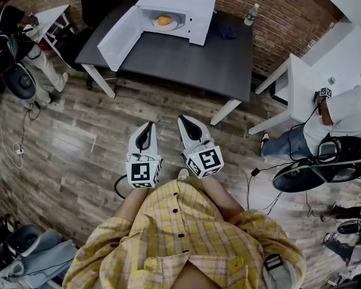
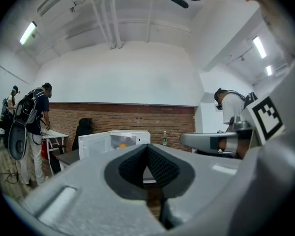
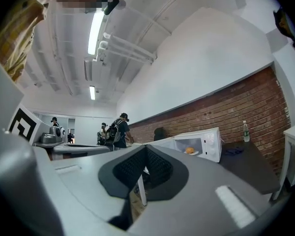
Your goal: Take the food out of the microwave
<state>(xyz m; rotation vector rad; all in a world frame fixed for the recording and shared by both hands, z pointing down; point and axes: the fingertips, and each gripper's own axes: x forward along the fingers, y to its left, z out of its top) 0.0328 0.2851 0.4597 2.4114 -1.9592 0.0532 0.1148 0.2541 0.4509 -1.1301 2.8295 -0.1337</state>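
Head view: the white microwave point(image 1: 192, 8) stands on the dark table point(image 1: 192, 62), door open; the orange food point(image 1: 163, 20) lies inside on a plate point(image 1: 175, 23); the left gripper point(image 1: 148, 126) and right gripper point(image 1: 184, 121) are well apart from the table; left gripper view – jaws pressed together, nothing between; right gripper view – the same

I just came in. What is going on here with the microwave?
A person stands some way from the dark table, holding the left claw and the right claw in front of the body, both shut and empty. The microwave on the table has its door open. The orange food lies on a plate inside, not yet taken out.
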